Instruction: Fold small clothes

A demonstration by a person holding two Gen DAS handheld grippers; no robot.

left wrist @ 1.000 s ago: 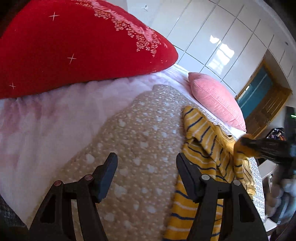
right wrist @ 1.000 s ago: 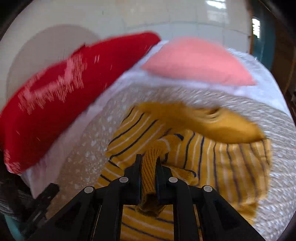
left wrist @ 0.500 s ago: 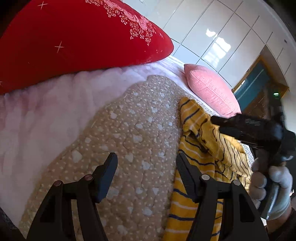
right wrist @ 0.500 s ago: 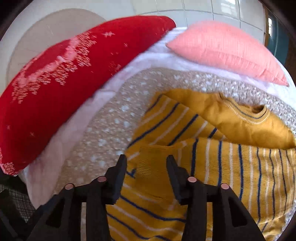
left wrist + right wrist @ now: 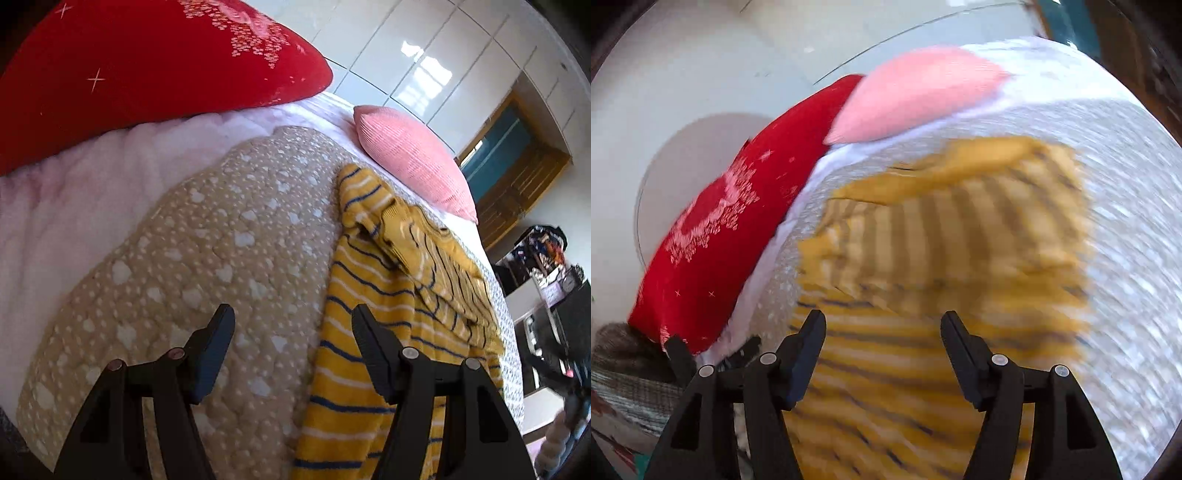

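Observation:
A yellow sweater (image 5: pixel 391 317) with navy and white stripes lies on the beige dotted quilt (image 5: pixel 229 240), one sleeve folded across its body. In the right wrist view the sweater (image 5: pixel 945 258) is motion-blurred below the fingers. My left gripper (image 5: pixel 293 343) is open and empty, hovering over the quilt at the sweater's left edge; its right finger overlaps the sweater. My right gripper (image 5: pixel 882 347) is open and empty above the sweater's lower part.
A big red pillow (image 5: pixel 140 70) and a pink pillow (image 5: pixel 413 158) lie at the head of the bed on a white-pink fleece blanket (image 5: pixel 66 192). A door and cluttered furniture (image 5: pixel 546 266) stand to the right. The left gripper's tips (image 5: pixel 713 350) show at the lower left of the right wrist view.
My right gripper let go of the sweater sleeve, opened wide and pulled back from the sweater, still moving. It left the left wrist view. The left gripper barely moved.

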